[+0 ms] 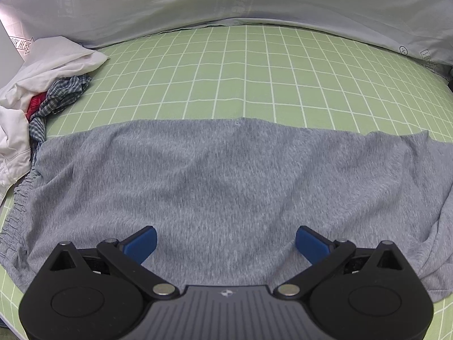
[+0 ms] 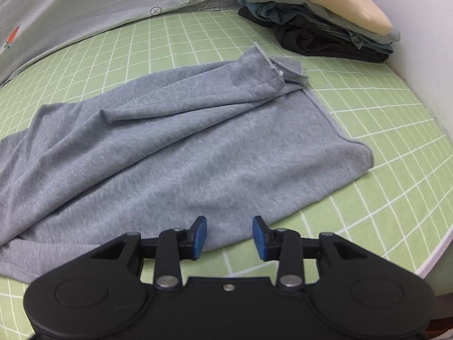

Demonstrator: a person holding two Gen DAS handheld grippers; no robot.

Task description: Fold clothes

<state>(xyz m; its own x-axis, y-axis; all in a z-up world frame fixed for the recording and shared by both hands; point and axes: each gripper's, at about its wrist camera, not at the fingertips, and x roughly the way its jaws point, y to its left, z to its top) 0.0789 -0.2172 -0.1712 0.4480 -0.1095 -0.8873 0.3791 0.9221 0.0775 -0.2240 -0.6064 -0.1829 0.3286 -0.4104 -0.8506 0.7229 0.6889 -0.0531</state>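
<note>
Grey sweatpants point(image 1: 220, 181) lie spread across the green checked bed sheet point(image 1: 254, 70), with the elastic waistband point(image 1: 17, 198) at the left. In the right wrist view the legs point(image 2: 175, 147) lie side by side, the cuffs point(image 2: 286, 73) at the far right, the upper leg rumpled. My left gripper point(image 1: 226, 243) is wide open and empty over the near part of the pants. My right gripper point(image 2: 230, 238) is open and empty, just above the near edge of the lower leg.
A heap of unfolded clothes, white point(image 1: 42, 65), checked blue point(image 1: 62, 93) and red, lies at the far left. A stack of folded clothes point(image 2: 320, 19) sits at the far right by the bed edge. A grey printed quilt point(image 1: 226, 2) runs along the back.
</note>
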